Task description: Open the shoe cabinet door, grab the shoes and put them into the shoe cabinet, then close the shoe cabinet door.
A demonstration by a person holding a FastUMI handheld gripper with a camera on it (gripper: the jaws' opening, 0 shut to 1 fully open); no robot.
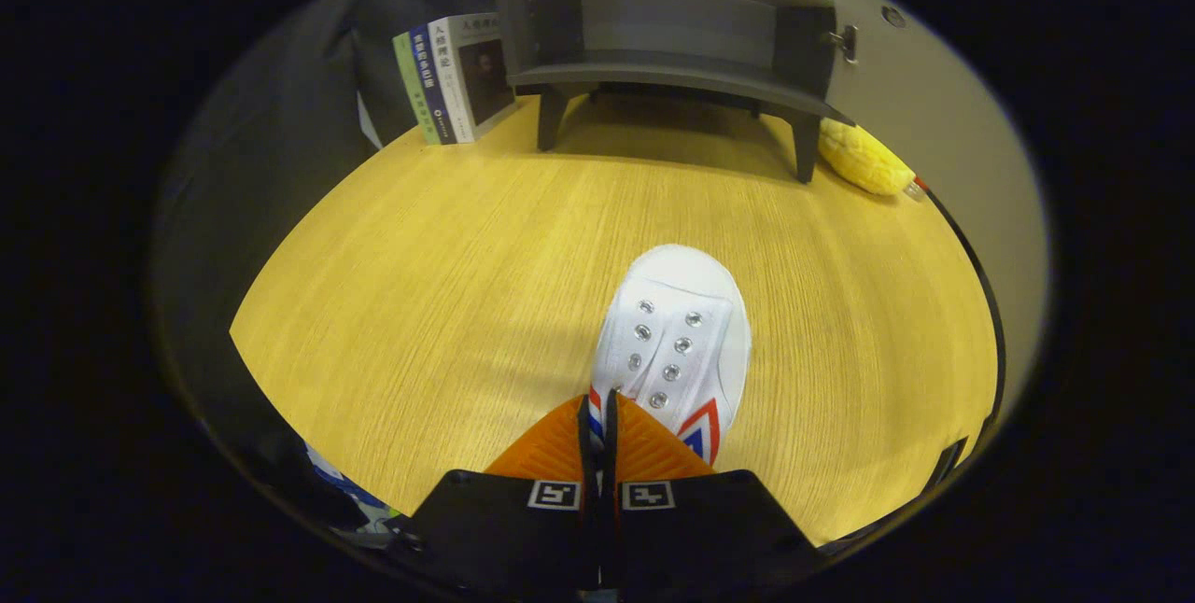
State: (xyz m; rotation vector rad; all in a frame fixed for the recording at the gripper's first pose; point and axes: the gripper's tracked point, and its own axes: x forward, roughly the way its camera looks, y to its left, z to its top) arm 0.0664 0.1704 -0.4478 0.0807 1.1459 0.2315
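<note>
Item nearest the lens: the gripper (597, 416), its two fingers (551, 449) drawn almost together with only a thin slit between them, pinching what appears to be the heel collar of a white canvas lace-less shoe with metal eyelets and red-and-blue chevron trim (674, 342). The shoe sits just ahead of the fingers, toe pointing away toward the cabinet, sole seemingly on or just above the pale wood-grain bench (420, 286); which of the two cannot be told. Beyond it, well apart, stands the dark grey shoe cabinet on short legs (672, 34), its beige door (910, 99) swung open to the right, lower shelf bare. Beside the cabinet's left leg: a row of upright books (453, 80). Behind its right leg: a yellow plush object (864, 160). Risk, as a judgement: the hold is on a thin fabric edge, so the shoe may droop, swing or slip free in transit, and its toe could catch the shelf lip on entry.
</note>
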